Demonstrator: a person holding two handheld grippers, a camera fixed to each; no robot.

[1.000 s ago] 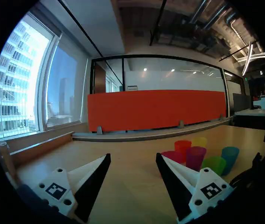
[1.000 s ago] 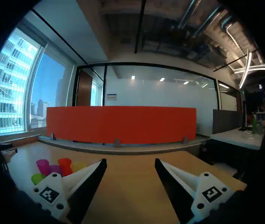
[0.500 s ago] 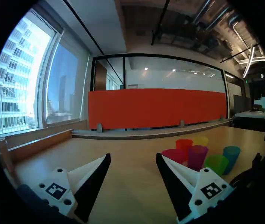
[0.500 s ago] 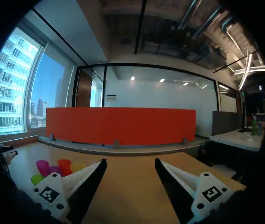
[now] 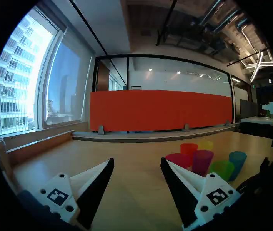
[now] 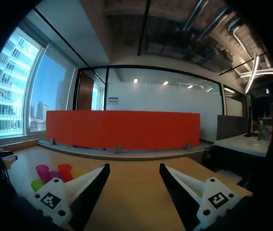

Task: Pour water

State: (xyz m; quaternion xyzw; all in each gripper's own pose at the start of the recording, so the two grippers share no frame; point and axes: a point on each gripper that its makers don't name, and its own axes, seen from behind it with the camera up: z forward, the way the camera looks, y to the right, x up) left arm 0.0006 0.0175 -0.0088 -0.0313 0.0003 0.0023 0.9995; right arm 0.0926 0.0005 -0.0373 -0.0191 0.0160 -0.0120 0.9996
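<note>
Several coloured plastic cups stand grouped on the wooden table [image 5: 136, 158]: a purple cup [image 5: 202, 161], a red cup [image 5: 188, 149], a yellow cup [image 5: 205, 145], a green cup [image 5: 222, 168], a blue cup [image 5: 237, 163] and a pink one [image 5: 178, 158]. They lie to the right of my left gripper [image 5: 136, 166], which is open and holds nothing. In the right gripper view the same cups, purple [image 6: 43, 172], red [image 6: 65, 171] and green [image 6: 38, 185], sit at the lower left, partly behind the left finger. My right gripper [image 6: 134, 170] is open and holds nothing.
An orange partition [image 5: 159, 109] runs along the table's far edge, with a glass wall behind it. Tall windows [image 5: 17, 88] line the left side above a wooden ledge [image 5: 40, 148]. A second desk [image 6: 244, 143] with bottles stands at the right.
Both views have drifted very slightly; the cups and both grippers keep their places and both grippers stay open.
</note>
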